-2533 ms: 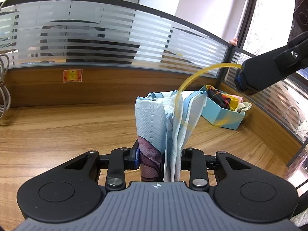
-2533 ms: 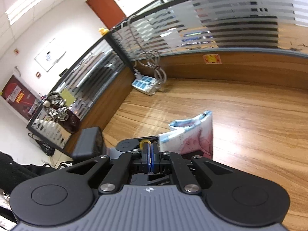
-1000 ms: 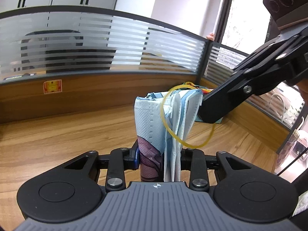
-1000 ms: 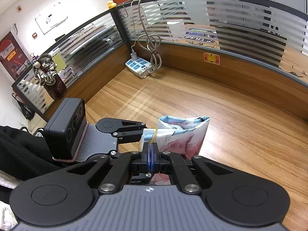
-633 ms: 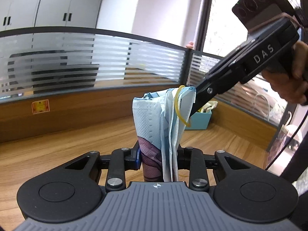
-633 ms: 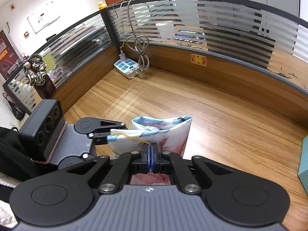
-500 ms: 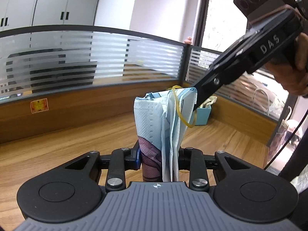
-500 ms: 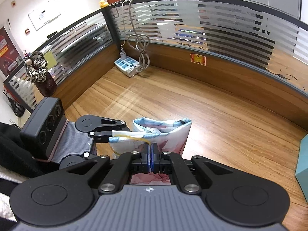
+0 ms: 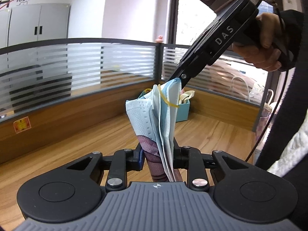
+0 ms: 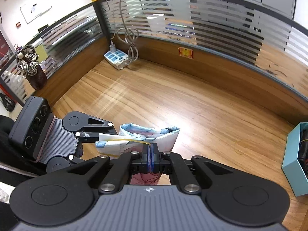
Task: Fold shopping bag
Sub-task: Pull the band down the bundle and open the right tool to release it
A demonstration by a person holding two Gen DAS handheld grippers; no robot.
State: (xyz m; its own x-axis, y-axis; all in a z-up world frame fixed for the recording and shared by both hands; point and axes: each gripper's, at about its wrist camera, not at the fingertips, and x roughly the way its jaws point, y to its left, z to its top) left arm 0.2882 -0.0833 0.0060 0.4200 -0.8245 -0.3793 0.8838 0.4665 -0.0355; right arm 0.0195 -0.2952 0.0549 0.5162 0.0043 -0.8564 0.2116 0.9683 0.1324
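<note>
The folded shopping bag [image 9: 146, 115], pale blue with a purple print, stands upright between the fingers of my left gripper [image 9: 157, 154], which is shut on its lower end. A yellow rubber band [image 9: 167, 101] lies slanted around the bag's top corner. My right gripper [image 9: 181, 79], held by a hand, reaches down from the upper right and touches that top corner. In the right wrist view my right gripper [image 10: 151, 154] is shut on the rubber band [image 10: 123, 140], which runs left across the bag [image 10: 165, 134] toward my left gripper [image 10: 107, 140].
The wooden desk [image 10: 192, 105] is ringed by a striped glass partition [image 10: 211, 25]. A teal box [image 10: 294, 159] of bundled bags sits at the right, also behind the bag [image 9: 182, 111]. A power strip [image 10: 116, 58] with cables lies in the far corner and a dark vase [image 10: 37, 79] stands at the left.
The right gripper has come in from the right and risen over the bag. The wide stretched loop of rubber band has slipped over the bag's top corner and now sits tight on it.
</note>
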